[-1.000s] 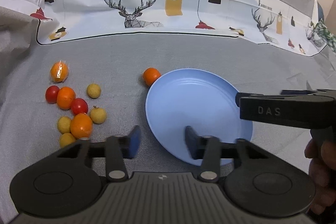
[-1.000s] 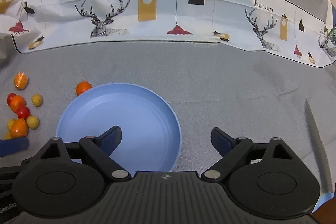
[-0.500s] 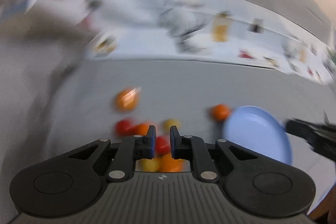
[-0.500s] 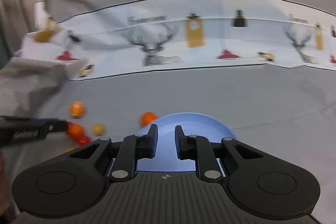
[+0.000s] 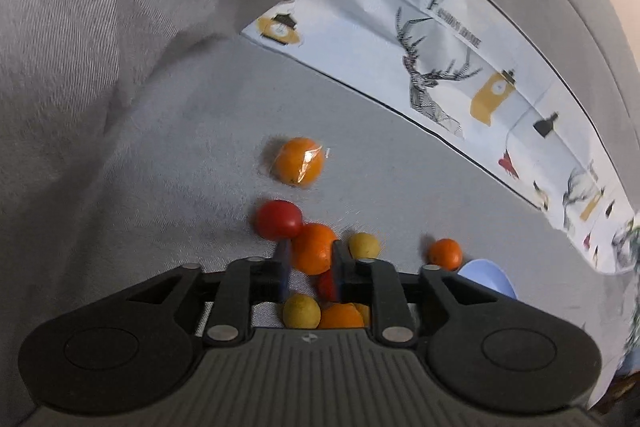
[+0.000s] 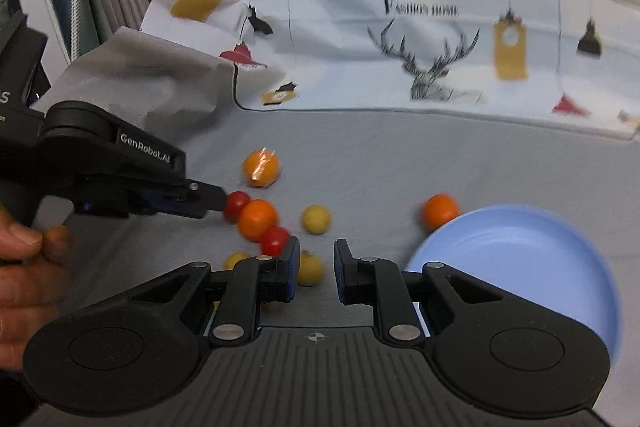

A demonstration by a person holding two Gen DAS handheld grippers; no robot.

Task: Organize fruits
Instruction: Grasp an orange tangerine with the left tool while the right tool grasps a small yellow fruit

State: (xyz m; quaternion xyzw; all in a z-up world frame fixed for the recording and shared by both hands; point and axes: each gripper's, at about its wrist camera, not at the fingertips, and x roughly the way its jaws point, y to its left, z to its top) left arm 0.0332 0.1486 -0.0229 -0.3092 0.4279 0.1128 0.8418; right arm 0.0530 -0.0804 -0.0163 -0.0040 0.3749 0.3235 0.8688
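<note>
A cluster of small fruits lies on the grey cloth. In the left wrist view my left gripper (image 5: 308, 269) is narrowly open, its fingers on either side of an orange (image 5: 314, 247), beside a red tomato (image 5: 279, 220); whether they touch it is unclear. A wrapped orange (image 5: 298, 161) lies farther off. In the right wrist view my right gripper (image 6: 316, 265) is narrowly open and empty above a yellow fruit (image 6: 309, 269). The blue plate (image 6: 540, 267) is at the right, with a lone orange (image 6: 440, 210) at its rim. The left gripper (image 6: 208, 201) reaches the cluster from the left.
A printed white cloth with deer (image 6: 440, 67) runs along the back. Folded grey fabric (image 5: 100, 47) rises at the left. A yellow fruit (image 6: 316, 219) lies between the cluster and the plate. A hand (image 6: 24, 267) holds the left gripper.
Both grippers swung left from the plate toward the fruit cluster. Both closed from wide to nearly shut, then reopened slightly. The left fingers now flank an orange.
</note>
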